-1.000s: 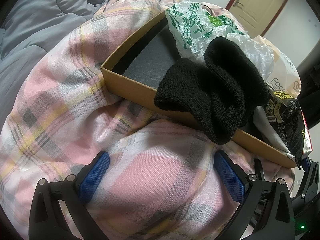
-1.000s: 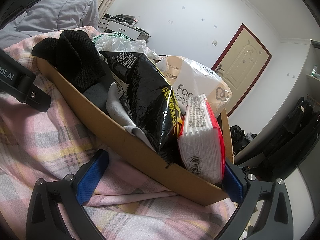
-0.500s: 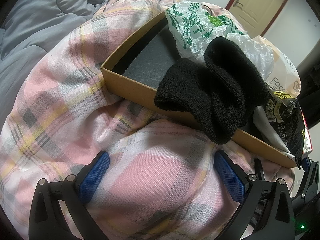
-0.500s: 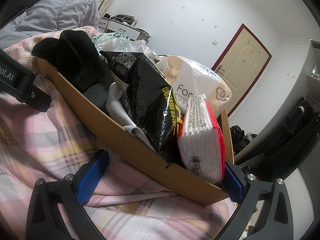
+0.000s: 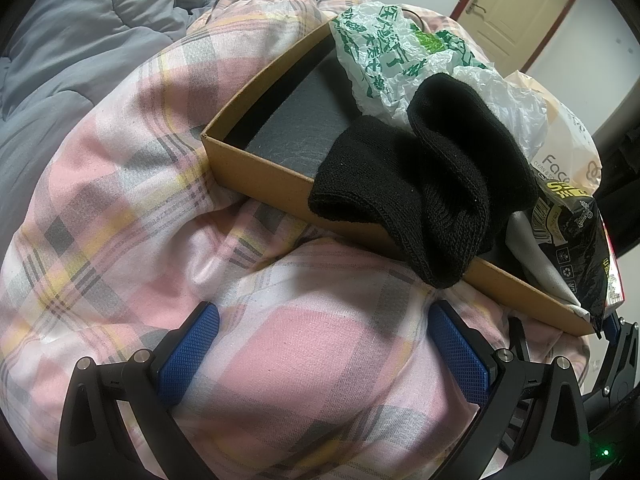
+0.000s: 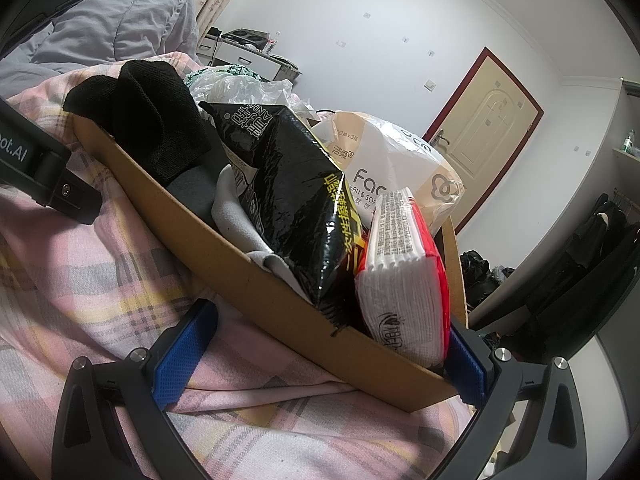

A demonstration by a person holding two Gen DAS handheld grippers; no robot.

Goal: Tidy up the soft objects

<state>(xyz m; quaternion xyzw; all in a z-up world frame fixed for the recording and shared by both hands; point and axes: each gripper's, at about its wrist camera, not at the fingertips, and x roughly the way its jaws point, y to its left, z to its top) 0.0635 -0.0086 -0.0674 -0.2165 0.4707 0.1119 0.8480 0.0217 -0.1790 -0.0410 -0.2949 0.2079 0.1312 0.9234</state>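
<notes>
A brown cardboard box (image 5: 256, 184) rests on a pink plaid quilt (image 5: 120, 200). A pair of black socks (image 5: 432, 184) hangs over the box's near wall. Behind the socks lies a white plastic bag with green print (image 5: 384, 56), and a beige tissue bag (image 6: 404, 160) sits further back. A black snack bag (image 6: 296, 200), a grey-white cloth (image 6: 236, 216) and a red-and-white tissue pack (image 6: 404, 280) fill the box's right end. My left gripper (image 5: 326, 344) stands open over the quilt, short of the socks. My right gripper (image 6: 326, 360) is open, with the box's near right corner between its fingers.
A grey duvet (image 5: 72, 40) lies at the left beyond the quilt. A cream door (image 6: 484, 128) and white walls are behind, dark clothes (image 6: 592, 240) hang at the right, and a low white cabinet (image 6: 244, 52) stands by the far wall.
</notes>
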